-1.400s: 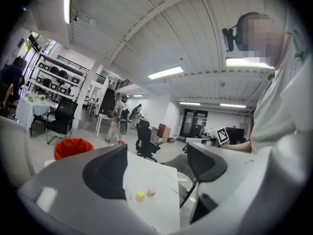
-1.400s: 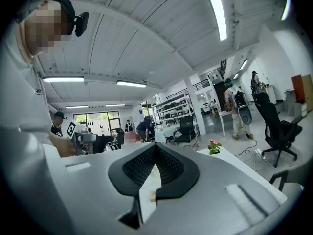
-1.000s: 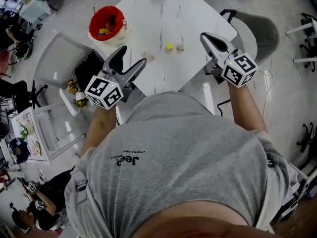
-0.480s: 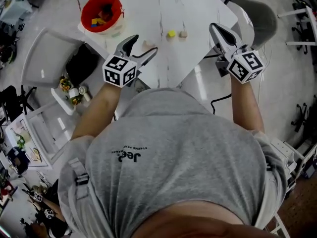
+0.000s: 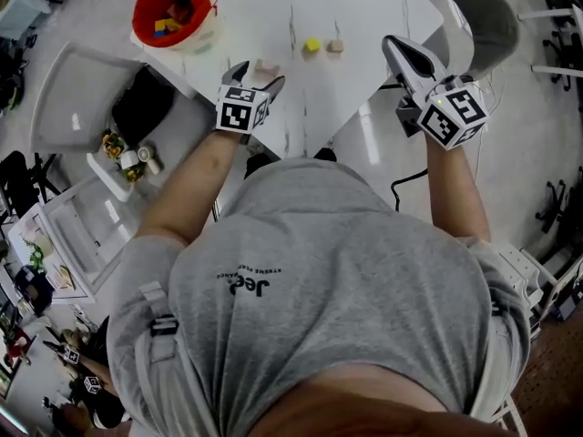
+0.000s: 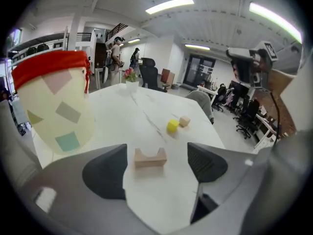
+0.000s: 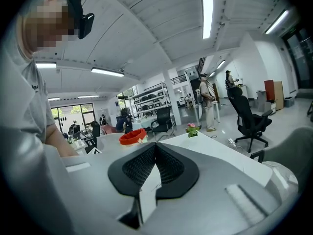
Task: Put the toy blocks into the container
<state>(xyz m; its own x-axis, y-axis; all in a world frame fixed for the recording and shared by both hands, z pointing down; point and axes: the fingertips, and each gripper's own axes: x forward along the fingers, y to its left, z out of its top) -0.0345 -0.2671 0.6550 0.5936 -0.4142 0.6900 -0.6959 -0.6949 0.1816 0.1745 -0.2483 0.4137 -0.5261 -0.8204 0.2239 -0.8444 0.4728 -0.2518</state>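
Here we stretch the left gripper (image 5: 259, 73) forward over the white table's (image 5: 364, 7) near edge. Its jaws are apart, with the arch block (image 6: 150, 157) between them, untouched. The right gripper (image 5: 396, 48) is raised beside the table, jaws together, empty. Three blocks lie loose: the arch, a yellow cube (image 6: 172, 126) and a tan cube (image 6: 184, 121). One red-rimmed bucket (image 5: 173, 12) stands at the far left. The grey shirt (image 5: 319, 271) seems to read "Jeep".

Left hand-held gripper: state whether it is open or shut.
Open: the left hand-held gripper has its jaws wide apart, a notched wooden block on the table between them, touching neither.
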